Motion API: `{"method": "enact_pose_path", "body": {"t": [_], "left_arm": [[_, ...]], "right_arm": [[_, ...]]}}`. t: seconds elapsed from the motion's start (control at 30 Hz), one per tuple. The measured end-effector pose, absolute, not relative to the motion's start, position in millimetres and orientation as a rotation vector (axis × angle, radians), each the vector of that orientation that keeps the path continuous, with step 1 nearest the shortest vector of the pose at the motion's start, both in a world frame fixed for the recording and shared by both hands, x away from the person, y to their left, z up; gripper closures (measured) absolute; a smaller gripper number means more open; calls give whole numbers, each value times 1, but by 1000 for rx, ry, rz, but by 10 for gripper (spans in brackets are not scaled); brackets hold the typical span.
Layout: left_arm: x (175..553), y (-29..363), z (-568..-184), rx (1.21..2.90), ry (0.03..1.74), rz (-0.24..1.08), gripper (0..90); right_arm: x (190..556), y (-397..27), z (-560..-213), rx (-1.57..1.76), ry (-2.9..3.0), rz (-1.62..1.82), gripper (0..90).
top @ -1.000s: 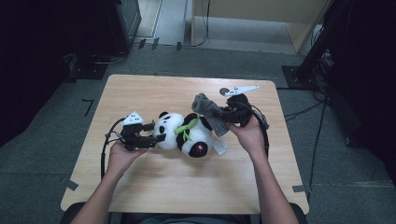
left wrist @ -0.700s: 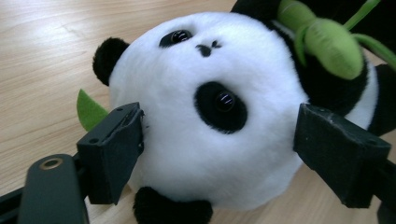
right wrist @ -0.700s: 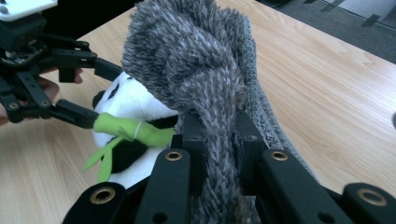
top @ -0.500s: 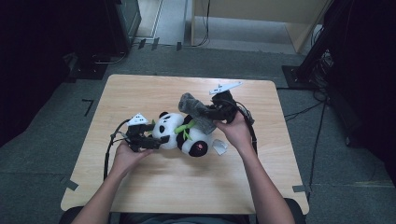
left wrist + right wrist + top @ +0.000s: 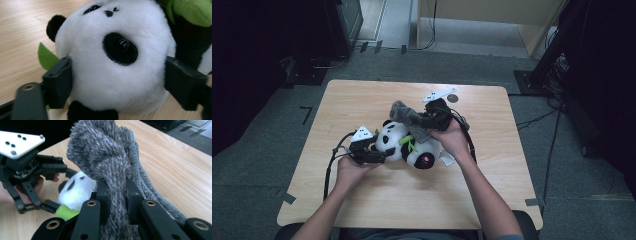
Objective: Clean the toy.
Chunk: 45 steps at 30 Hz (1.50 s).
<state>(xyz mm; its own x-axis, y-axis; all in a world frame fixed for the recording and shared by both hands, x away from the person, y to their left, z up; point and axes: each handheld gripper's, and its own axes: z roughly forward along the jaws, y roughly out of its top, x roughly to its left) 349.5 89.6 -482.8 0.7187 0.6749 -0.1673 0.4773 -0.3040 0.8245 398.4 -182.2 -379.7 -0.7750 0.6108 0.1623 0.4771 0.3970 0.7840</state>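
Grey fuzzy cloth pinched in right claw above panda.

panda: white plush | cloth: grey, shaggy | table: matt wood

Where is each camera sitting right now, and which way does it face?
High view: above the table, looking forward and down; both forearms, panda.
Left gripper view: on the left gripper, facing the panda's head between its jaws.
Right gripper view: on the right gripper, clamping grey cloth.
Shared: panda, left gripper.
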Motion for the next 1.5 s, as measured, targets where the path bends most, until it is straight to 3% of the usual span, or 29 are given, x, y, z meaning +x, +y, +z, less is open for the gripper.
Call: {"method": "enact_pose_path", "body": {"t": [0.17, 0.47, 1.33, 1.5], "left_arm": [[343, 87, -479, 1984, 899, 294, 305], [338, 86, -482, 1967, 915, 309, 312], [342, 84, -479, 1962, 951, 267, 333], [342, 84, -479, 1966, 949, 270, 334]], "right_arm": [[404, -165, -382, 981, 2539, 1305, 796], [409, -122, -400, 888, 2645, 1239, 793], [437, -161, -418, 1030, 2559, 1077, 771], [438, -171, -413, 1104, 2505, 1095, 802]]}}
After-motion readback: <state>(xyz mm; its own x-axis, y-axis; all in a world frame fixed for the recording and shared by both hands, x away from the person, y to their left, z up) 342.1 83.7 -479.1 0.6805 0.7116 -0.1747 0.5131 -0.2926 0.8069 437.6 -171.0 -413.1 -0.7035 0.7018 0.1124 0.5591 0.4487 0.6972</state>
